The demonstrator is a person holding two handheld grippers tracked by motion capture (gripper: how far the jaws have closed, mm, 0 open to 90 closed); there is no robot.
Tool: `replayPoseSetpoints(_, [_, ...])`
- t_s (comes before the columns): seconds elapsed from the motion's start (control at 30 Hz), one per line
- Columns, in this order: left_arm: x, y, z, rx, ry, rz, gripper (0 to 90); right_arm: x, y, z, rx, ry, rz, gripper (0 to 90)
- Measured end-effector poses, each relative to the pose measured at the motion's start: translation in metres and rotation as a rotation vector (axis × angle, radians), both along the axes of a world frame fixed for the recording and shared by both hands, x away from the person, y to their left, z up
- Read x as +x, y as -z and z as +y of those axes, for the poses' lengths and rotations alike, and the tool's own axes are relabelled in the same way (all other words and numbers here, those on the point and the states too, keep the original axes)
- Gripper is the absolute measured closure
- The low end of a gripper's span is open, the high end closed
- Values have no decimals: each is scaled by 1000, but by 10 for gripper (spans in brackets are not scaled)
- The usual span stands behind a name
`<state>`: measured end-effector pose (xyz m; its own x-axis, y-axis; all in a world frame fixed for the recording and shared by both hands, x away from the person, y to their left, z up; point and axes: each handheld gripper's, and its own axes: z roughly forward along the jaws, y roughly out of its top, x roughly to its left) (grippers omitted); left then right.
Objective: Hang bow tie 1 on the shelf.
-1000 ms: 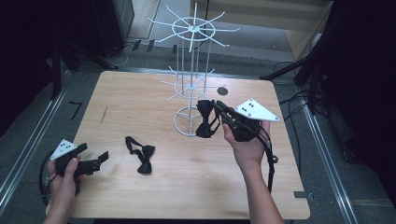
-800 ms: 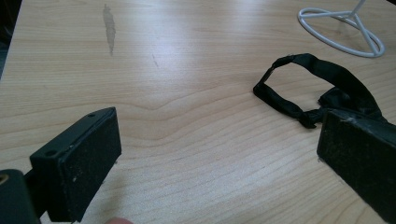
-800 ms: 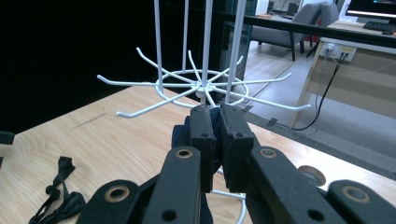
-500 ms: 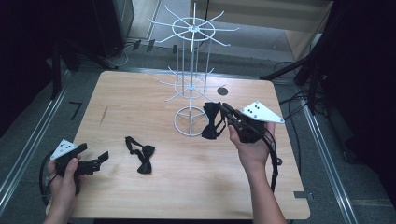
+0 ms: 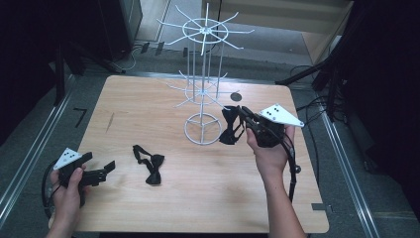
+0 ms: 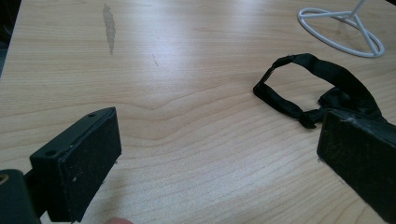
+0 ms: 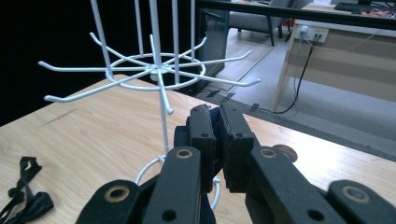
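Bow tie (image 5: 230, 126) in your right gripper (image 5: 242, 120): fingers (image 7: 219, 140) clenched on it, held off the surface (image 5: 208, 198), just beside the white wire display rack (image 5: 203, 89) at the level of its lower ring of hooks. Second bow tie (image 5: 150, 163), strap looped, lies flat on the surface between the rack's base ring and your left gripper (image 5: 101, 172). Left fingers (image 6: 79, 163) released, wide apart, nothing between them, low over the near left corner, pointed at that second tie.

Step in hand, as it reads: hanging the held tie on the rack. Next move calls for getting the strap loop over the tip of a lower hook (image 7: 170, 111) before you let go; the loop's opening is hidden behind the fingers in the right gripper view, so check it from above. The rack looks light and may tip if nudged.
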<state>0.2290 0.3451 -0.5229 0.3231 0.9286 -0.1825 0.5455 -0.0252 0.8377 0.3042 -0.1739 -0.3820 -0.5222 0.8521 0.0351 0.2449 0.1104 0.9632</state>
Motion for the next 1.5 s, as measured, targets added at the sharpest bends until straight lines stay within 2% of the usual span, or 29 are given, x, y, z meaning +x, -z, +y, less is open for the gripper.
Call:
replayPoseSetpoints(0.23, [0, 0, 0, -2, 0, -1, 2, 7, -4, 5, -3, 23, 7, 865])
replayPoseSetpoints(0.73, [0, 0, 0, -3, 0, -3, 1, 8, -12, 16, 6, 36, -6, 865])
replayPoseSetpoints(1.2, [0, 0, 0, -2, -3, -4, 2, -4, -19, 27, 26, 5, -25, 864])
replayPoseSetpoints(1.3, [0, 0, 0, -1, -1, -4, 2, -6, -20, 30, 16, 0, -32, 864])
replayPoseSetpoints(1.43, [0, 0, 0, -4, -4, -4, 2, -8, -20, 28, 25, -5, -35, 864])
replayPoseSetpoints(1.5, [0, 0, 0, -6, -2, -3, 2, -14, -19, 25, 18, -25, -39, 864])
